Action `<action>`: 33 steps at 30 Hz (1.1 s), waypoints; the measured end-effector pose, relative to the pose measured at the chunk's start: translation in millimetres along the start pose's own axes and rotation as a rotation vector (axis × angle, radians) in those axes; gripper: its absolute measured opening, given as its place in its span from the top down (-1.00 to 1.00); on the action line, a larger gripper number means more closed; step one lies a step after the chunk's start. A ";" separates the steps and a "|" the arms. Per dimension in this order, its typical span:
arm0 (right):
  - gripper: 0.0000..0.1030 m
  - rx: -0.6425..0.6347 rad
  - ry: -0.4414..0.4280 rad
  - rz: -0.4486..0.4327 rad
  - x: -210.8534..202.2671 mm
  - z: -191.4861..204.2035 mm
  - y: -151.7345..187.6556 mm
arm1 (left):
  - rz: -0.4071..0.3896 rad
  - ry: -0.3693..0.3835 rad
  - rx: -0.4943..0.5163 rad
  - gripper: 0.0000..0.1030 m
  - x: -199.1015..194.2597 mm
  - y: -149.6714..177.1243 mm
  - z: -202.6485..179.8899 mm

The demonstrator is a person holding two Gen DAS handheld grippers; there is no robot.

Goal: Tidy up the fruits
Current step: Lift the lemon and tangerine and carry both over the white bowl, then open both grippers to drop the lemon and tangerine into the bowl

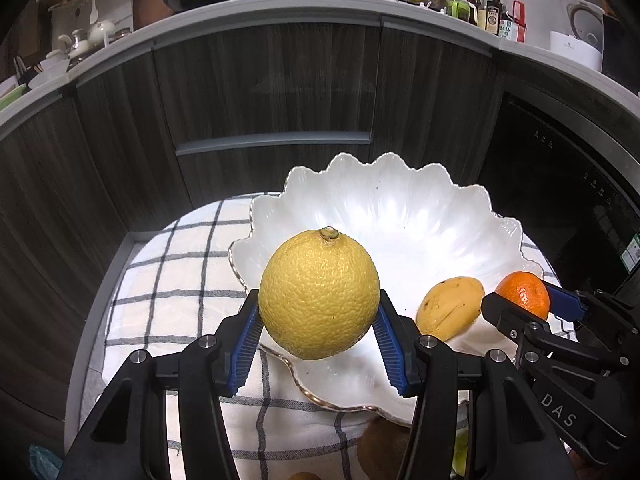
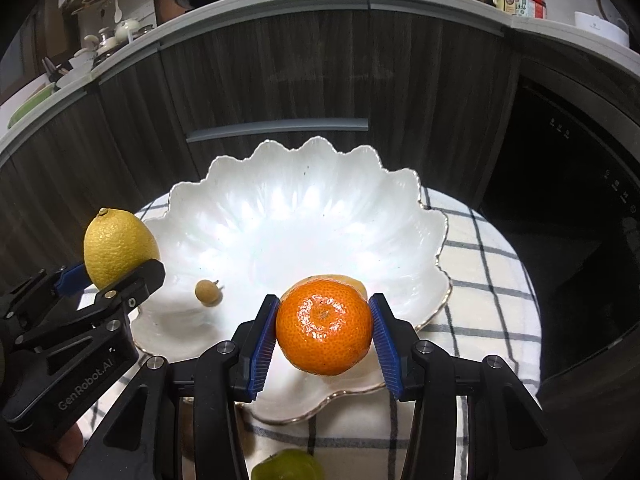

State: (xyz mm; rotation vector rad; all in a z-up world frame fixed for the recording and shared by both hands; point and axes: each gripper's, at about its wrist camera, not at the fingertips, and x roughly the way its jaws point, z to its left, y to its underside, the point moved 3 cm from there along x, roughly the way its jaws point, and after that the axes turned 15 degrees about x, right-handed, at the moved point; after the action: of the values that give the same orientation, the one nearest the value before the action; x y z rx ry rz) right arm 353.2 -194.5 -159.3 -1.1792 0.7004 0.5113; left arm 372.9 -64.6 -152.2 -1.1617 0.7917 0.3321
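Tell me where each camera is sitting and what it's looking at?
Left wrist: rides the left gripper, looking down past its fingers at the lemon it holds over the white bowl; the right gripper shows alongside.
Right wrist: rides the right gripper, looking at its mandarin over the bowl; the left gripper shows alongside.
Shared: bowl, lemon, mandarin, checked cloth, kitchen cabinets.

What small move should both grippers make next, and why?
Probably lower both a little further into the white bowl, then open. The left gripper holds the lemon and the right gripper the orange, both above the bowl's near rim.
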 end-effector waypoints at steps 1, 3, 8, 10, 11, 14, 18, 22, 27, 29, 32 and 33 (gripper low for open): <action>0.10 0.001 0.000 0.003 1.7 -0.3 0.4 | 0.002 0.002 0.000 -0.03 2.0 0.4 -0.1; 0.10 0.001 0.002 0.011 6.1 -1.2 0.7 | 0.006 0.006 0.001 -0.03 5.8 0.9 -0.4; 0.10 0.002 0.006 0.032 15.1 -3.0 3.1 | 0.024 0.013 0.001 -0.03 16.0 3.6 -1.2; 0.09 0.002 0.006 0.040 16.9 -3.5 4.1 | 0.033 0.014 -0.003 -0.03 18.9 5.5 -1.0; 0.09 0.002 0.005 0.044 18.1 -3.7 3.9 | 0.035 0.013 -0.002 -0.03 19.8 5.8 -1.1; 0.06 0.006 0.011 0.039 17.0 -4.9 3.8 | 0.048 0.015 -0.003 -0.04 21.5 6.6 -0.6; -0.45 -0.001 0.036 0.003 10.4 -3.7 -0.4 | 0.071 0.012 -0.008 -0.06 23.2 8.5 0.0; -0.54 -0.008 0.052 -0.036 -1.2 -2.3 -5.0 | 0.038 -0.040 0.000 -0.52 10.6 3.8 3.4; -0.59 0.007 0.071 -0.067 -11.8 -4.9 -10.5 | 0.008 -0.069 -0.004 -0.67 -5.1 -3.6 9.6; -0.59 0.012 0.070 -0.074 -16.5 -5.3 -11.5 | -0.002 -0.080 0.000 -0.71 -11.6 -5.6 10.3; -0.59 0.019 0.073 -0.084 -24.3 -5.5 -12.5 | -0.019 -0.098 -0.006 -0.82 -22.7 -7.9 12.1; -0.60 0.023 0.072 -0.088 -27.7 -5.8 -12.9 | -0.023 -0.100 -0.008 -0.83 -24.4 -8.2 12.8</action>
State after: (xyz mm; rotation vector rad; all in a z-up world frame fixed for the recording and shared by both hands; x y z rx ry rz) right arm 341.8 -204.1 -132.0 -1.2062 0.7110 0.3877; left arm 365.9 -52.3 -127.2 -1.1521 0.6898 0.3715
